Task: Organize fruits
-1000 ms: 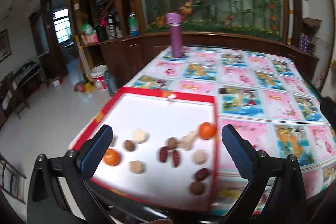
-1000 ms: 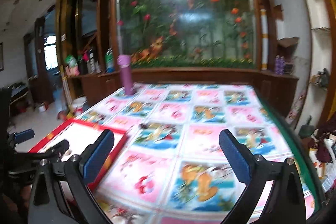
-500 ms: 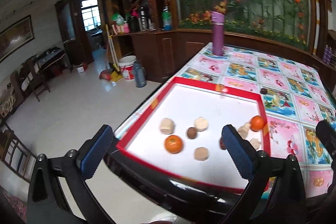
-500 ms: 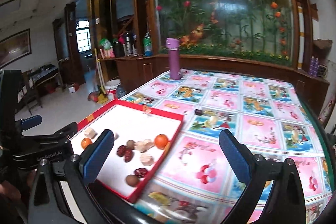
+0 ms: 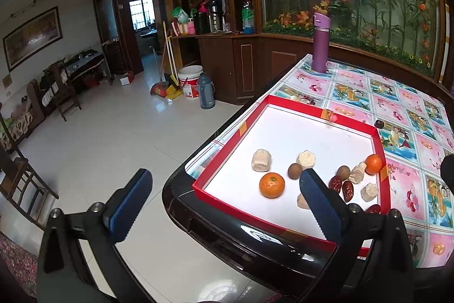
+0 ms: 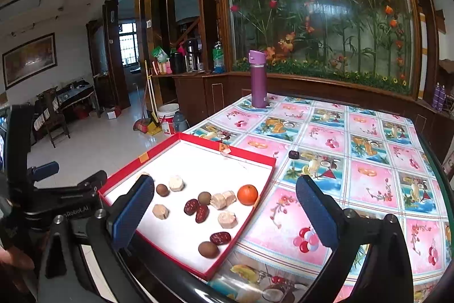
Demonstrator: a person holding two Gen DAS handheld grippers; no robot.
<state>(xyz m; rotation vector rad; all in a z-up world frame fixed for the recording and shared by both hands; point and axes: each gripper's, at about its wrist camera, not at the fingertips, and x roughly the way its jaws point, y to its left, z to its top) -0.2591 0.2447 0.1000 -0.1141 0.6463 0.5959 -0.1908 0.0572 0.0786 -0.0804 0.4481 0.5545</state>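
Fruits are seen lying loose inside a red tray with a white floor, which is set on the near left corner of a table covered by a cloth with pink and blue fruit pictures. One orange is found by the tray's right wall, and a second orange is seen nearer the tray's left side. Two dark red dates are placed side by side in the middle of the tray, with a brown round fruit just behind them. Another red date and another brown round fruit are seen near the tray's front edge. Pale tan chunks are scattered between them all. A small dark fruit is left on the cloth just past the tray's far right corner. A purple bottle is stood upright on the cloth, well behind the tray.

The left gripper is held wide apart with nothing in it, in front of the tray's near left corner, partly over the floor. The right gripper is also spread wide and nothing is held by it; it is kept above the tray's near right corner. Neither gripper is touching any fruit.
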